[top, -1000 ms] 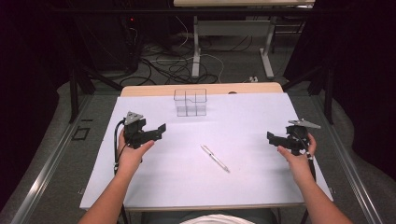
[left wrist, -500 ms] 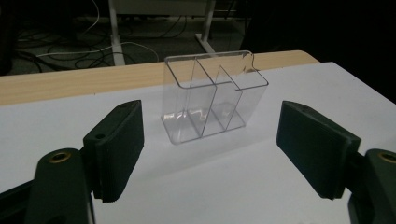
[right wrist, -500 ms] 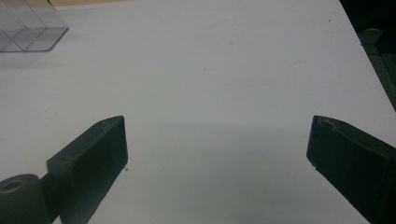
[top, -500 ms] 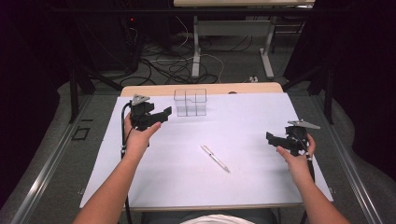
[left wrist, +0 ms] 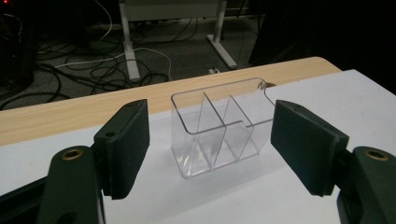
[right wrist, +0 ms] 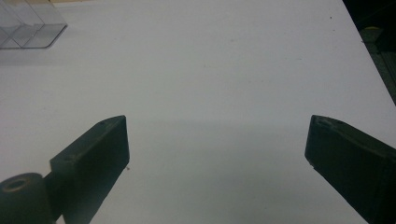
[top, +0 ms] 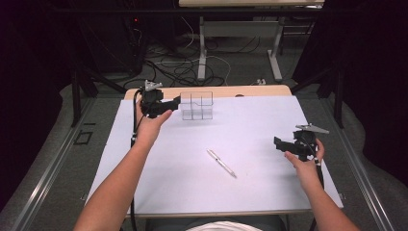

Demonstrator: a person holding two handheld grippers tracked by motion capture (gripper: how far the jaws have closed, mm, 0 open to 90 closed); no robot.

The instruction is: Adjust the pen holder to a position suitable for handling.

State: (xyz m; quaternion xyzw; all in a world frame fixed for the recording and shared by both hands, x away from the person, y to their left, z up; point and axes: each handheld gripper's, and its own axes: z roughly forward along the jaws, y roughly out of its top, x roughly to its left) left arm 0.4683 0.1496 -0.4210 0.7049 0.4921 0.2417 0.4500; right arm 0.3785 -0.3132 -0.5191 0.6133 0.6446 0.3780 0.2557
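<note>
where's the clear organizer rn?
In the high view the clear organizer stands at the far edge of the white sheet, left of centre, just beyond the left tool; the pen lies nearer, mid-table.

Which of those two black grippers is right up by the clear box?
The left gripper: it faces the clear box, while the right gripper hangs far away.

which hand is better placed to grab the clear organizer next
Left. The left gripper hovers right beside the clear organizer at the table's far edge, and its open fingers frame it in the left gripper view. The right gripper, also open, sits far off on the other side, past the pen.
</note>
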